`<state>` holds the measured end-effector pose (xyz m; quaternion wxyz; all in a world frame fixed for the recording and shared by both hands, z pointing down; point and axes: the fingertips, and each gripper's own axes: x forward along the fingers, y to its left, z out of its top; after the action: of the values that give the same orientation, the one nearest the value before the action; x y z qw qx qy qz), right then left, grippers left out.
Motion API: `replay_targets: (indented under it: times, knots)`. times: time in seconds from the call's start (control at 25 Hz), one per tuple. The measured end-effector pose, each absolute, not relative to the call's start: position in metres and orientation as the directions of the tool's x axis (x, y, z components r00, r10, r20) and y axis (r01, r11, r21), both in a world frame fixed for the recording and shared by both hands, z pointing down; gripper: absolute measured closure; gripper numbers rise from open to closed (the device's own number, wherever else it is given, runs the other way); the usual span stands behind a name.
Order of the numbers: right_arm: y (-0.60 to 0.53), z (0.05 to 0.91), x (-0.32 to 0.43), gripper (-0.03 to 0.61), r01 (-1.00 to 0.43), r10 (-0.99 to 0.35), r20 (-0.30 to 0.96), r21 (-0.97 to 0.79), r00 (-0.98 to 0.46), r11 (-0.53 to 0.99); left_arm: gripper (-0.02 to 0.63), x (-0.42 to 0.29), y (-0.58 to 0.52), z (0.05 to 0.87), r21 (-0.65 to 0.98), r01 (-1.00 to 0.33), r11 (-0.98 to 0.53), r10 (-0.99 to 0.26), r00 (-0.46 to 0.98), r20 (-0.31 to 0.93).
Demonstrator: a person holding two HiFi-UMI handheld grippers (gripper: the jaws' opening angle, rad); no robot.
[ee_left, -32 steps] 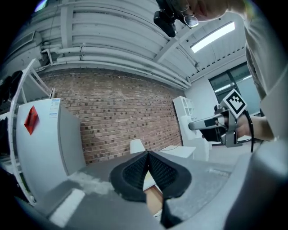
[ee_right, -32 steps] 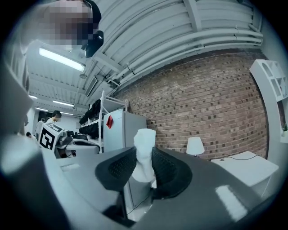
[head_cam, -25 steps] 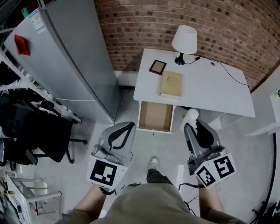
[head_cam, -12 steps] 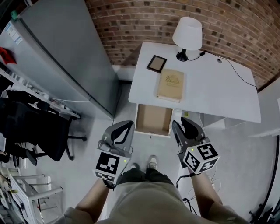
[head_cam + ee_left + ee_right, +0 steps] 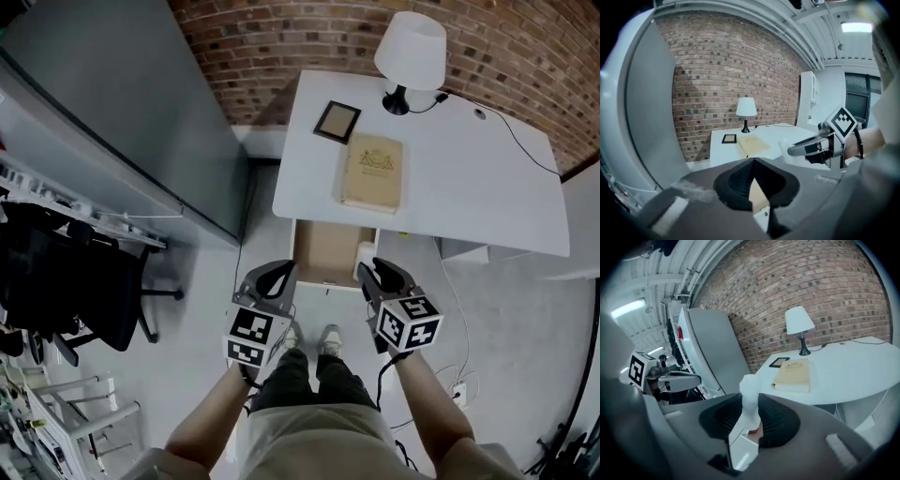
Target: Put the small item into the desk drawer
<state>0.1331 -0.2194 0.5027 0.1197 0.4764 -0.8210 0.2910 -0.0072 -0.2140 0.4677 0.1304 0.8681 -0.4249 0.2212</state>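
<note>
The white desk point(image 5: 469, 187) has its drawer point(image 5: 328, 246) pulled out, wood-coloured inside and empty. My right gripper point(image 5: 370, 267) is shut on the small white item point(image 5: 365, 255), at the drawer's front right corner. In the right gripper view the item point(image 5: 749, 390) stands up between the ribbed black pads of the right gripper point(image 5: 751, 408). My left gripper point(image 5: 281, 269) hovers at the drawer's front left corner. In its own view the left gripper point(image 5: 753, 161) has its tips together and holds nothing.
On the desk lie a tan book point(image 5: 372, 172), a small dark-framed tablet point(image 5: 337, 121) and a white lamp point(image 5: 411, 52). A tall grey cabinet point(image 5: 112, 103) stands at the left, with a black chair point(image 5: 66, 281) below it. The person's feet point(image 5: 328, 342) are just before the drawer.
Both grippers have moved forward and closer together, up to the drawer's front edge. The right one still carries the white item. The desk sits nearer in the head view.
</note>
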Motion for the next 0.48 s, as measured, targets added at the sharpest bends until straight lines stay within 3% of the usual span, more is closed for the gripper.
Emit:
replay_targets:
  times: [0.48]
  knots:
    - [-0.244,0.676,0.103,0.465,-0.872,-0.605,0.633,-0.405,-0.483,0.273,0.612,-0.017,-0.241,0.630,0.155,-0.781,-0.606,-0.558,0.555,0.617]
